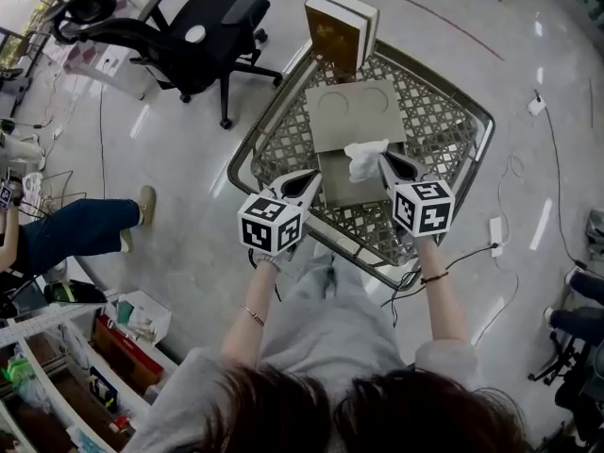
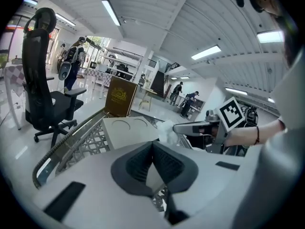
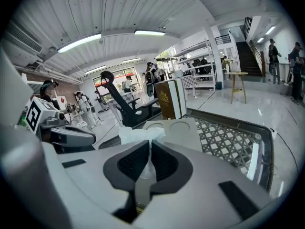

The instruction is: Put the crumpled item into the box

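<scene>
A crumpled white tissue (image 1: 364, 159) hangs over the open grey box (image 1: 338, 189) in the mesh cart (image 1: 444, 125). My right gripper (image 1: 384, 161) is shut on it; in the right gripper view the tissue (image 3: 138, 134) bulges out past the closed jaws of that gripper (image 3: 149, 146). The box's flat lid (image 1: 354, 111), stamped with two circles, lies just beyond. My left gripper (image 1: 309, 183) hovers at the box's left side, shut with nothing in it; its own gripper view shows the jaws of the gripper (image 2: 152, 146) pressed together, with the tissue (image 2: 166, 130) ahead to the right.
A brown and white book-like case (image 1: 338, 28) stands upright at the cart's far end. A black office chair (image 1: 193, 31) is to the left of the cart. A seated person's leg (image 1: 75, 232) and shelves (image 1: 85, 366) are at the lower left. Cables (image 1: 500, 243) trail on the floor at right.
</scene>
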Motion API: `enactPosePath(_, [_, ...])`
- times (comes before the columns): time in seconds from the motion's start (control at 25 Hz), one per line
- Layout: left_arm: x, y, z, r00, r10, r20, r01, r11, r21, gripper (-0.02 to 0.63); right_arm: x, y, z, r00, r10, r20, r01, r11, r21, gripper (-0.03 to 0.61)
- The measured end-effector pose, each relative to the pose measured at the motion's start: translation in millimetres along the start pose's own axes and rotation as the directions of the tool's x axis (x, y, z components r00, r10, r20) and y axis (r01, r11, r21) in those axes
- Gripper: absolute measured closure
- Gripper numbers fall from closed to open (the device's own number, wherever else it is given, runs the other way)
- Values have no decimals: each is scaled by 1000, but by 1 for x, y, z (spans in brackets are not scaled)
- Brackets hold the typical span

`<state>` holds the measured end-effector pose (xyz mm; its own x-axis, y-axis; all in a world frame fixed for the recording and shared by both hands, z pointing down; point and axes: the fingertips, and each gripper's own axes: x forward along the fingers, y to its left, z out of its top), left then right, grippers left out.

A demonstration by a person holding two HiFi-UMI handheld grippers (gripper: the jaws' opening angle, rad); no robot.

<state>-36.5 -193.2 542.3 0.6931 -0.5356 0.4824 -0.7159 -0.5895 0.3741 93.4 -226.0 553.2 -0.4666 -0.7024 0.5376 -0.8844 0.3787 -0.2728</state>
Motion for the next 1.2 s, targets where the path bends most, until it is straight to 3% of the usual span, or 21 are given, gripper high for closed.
enactPosePath(0.6, [33, 16, -23, 998, -32, -54, 26, 993, -119, 597, 43, -19, -47, 987, 4, -158, 2, 999, 36, 543])
enactPosePath(1.2, [56, 18, -42, 992, -68, -102, 46, 977, -206, 597, 69, -27, -82, 951, 7, -308, 9, 999, 47, 543])
